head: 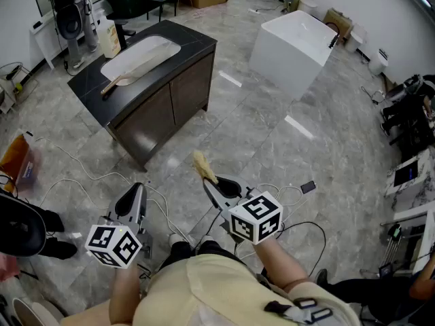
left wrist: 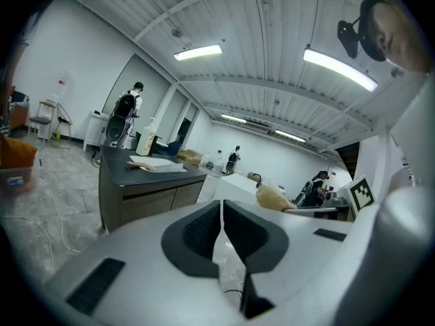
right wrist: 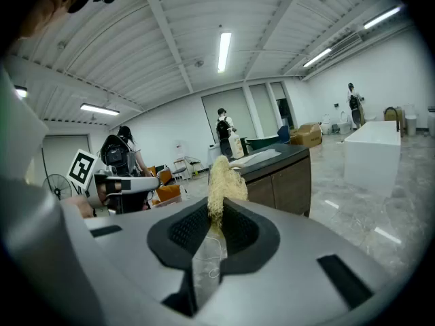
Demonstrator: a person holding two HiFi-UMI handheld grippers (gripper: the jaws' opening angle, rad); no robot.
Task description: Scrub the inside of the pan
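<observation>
1. Right tool [right wrist: 216, 217]: jaws are pinched on the lower end of a pale yellow fibrous scrubber [right wrist: 221, 178]. The hold is shallow, so hard scrubbing may pull it loose.
2. Left tool [left wrist: 222, 212]: jaws together, empty. It cannot steady anything until opened.
3. Pan: not identified with certainty. A wooden-handled item [head: 111, 85] lies beside a pale oblong basin [head: 139, 54] on the dark-topped cabinet desk [head: 187, 46], well apart from both tools.
4. White cables [head: 75, 182] cross the grey floor between, a likely trip hazard.

The left forearm [head: 126, 292] and right forearm [head: 280, 258] reach forward past the torso [head: 204, 287]. The left gripper [head: 136, 190], ahead of the torso's left side, has its jaws pressed together, empty. The right gripper [head: 209, 183], ahead of its right side, clamps a fibrous scrubber [head: 204, 166].
</observation>
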